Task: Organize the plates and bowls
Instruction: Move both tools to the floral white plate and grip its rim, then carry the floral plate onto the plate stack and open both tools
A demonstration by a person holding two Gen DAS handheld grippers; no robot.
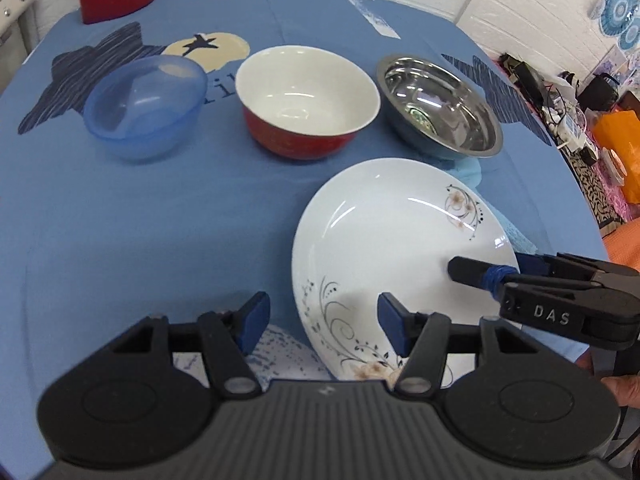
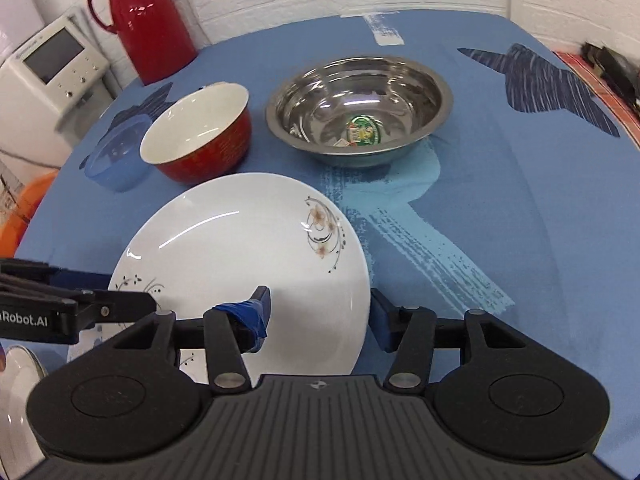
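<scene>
A: Well, the right gripper [image 2: 318, 318] straddles the near-right rim of the floral white plate [image 2: 240, 268], one blue-taped finger over the plate's face, the other outside the edge. Its jaws stand apart; whether they bite the rim yet I cannot tell.

B: And the left gripper [image 1: 322, 326]?

A: Spread wide and holding nothing, at the bottom centre of the left wrist view, its right pad above the plate's near-left rim.

B: Where does the plate sit?

A: Lower centre of both views, on the blue tablecloth [image 1: 140, 220]. Above it runs a row: blue plastic bowl [image 1: 146, 106] at upper left, red bowl with white inside [image 1: 306, 100] in the middle, steel bowl [image 1: 440, 106] at upper right.

B: So what might go wrong?

A: Glazed rims are slick, I'd judge. A thin one-sided pinch could let the plate tip or slide out on lifting. Its far edge lies near the red bowl and steel bowl, so a swing could knock them. Both grippers crowd one plate and could collide.

B: The cloth?

A: Dragging could bunch it and shift the bowls.
</scene>
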